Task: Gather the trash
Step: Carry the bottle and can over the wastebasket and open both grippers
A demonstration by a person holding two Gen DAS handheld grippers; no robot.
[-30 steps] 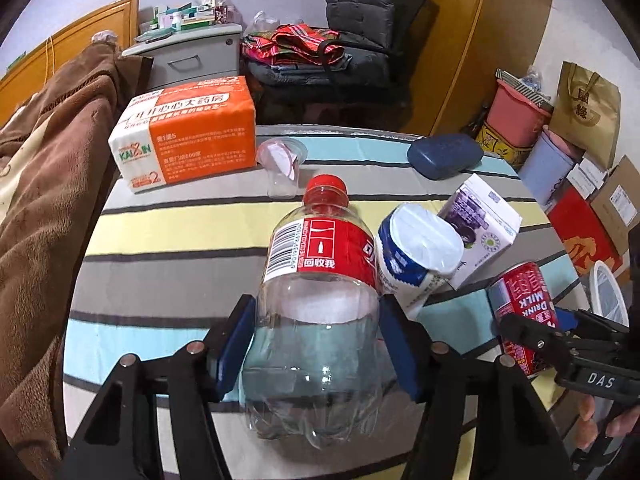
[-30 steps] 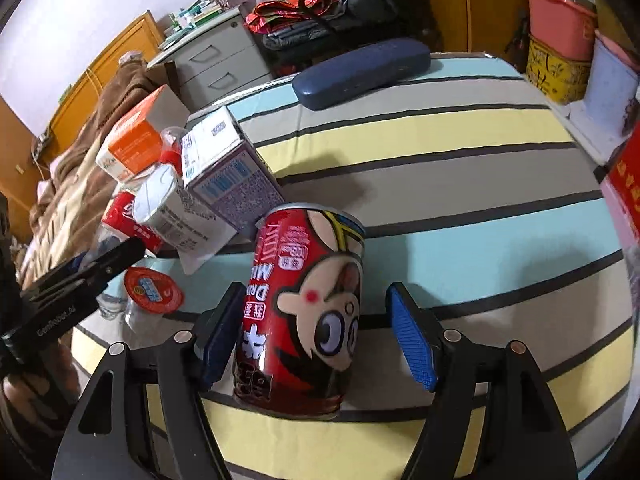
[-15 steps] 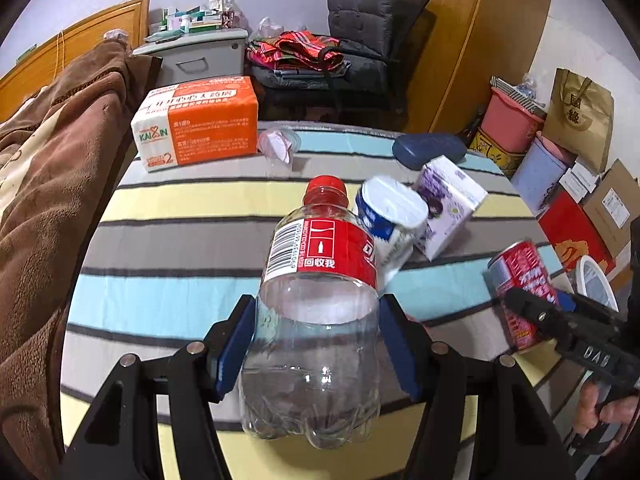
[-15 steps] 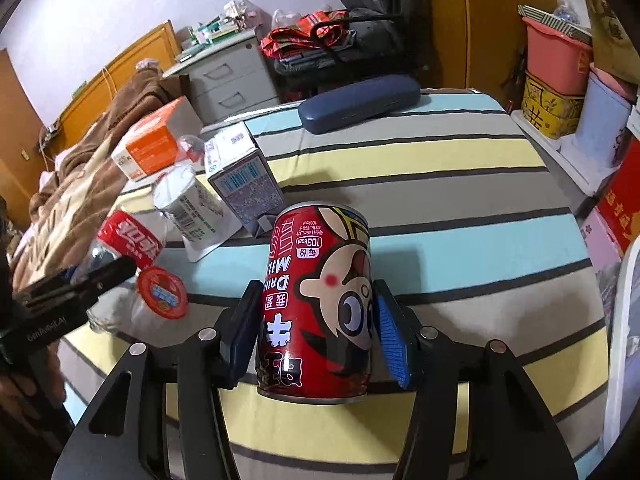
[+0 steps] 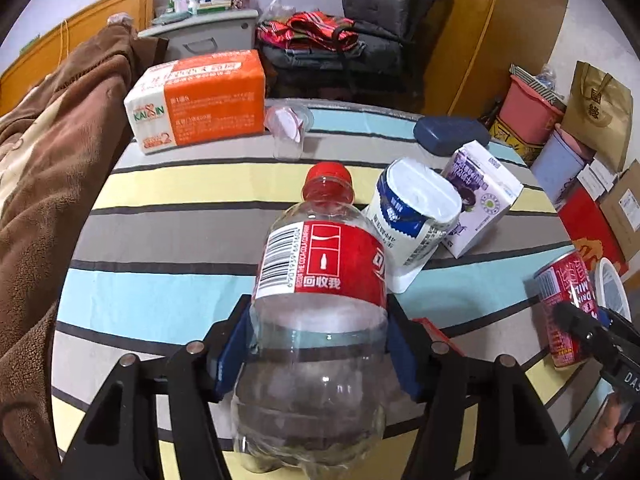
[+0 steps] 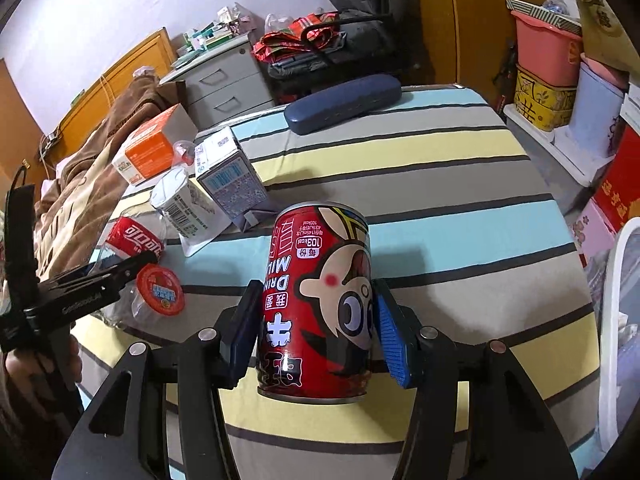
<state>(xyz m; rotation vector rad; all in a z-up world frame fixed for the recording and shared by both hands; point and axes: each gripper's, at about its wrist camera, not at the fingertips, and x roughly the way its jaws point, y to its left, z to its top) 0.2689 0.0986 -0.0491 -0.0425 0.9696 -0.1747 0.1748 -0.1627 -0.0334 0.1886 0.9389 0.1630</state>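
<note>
My left gripper (image 5: 318,340) is shut on an empty clear plastic bottle (image 5: 320,312) with a red label and red cap, held above the striped table (image 5: 168,292). My right gripper (image 6: 316,332) is shut on a red milk drink can (image 6: 320,300), lifted off the table and held upside down. The can also shows in the left wrist view (image 5: 568,312) at the right. A white yogurt cup (image 5: 412,216) lies on its side against a purple-and-white carton (image 5: 480,196). A clear plastic cup (image 5: 289,132) stands further back.
An orange-and-white box (image 5: 200,100) and a dark blue glasses case (image 5: 450,134) sit at the table's far side. A red round lid (image 6: 160,288) lies near the left gripper. A brown blanket (image 5: 48,152) lies left. A white bin rim (image 6: 616,320) is at the right.
Both grippers have lifted their loads off the table and drawn back. The right gripper closed on the can during the last second.
</note>
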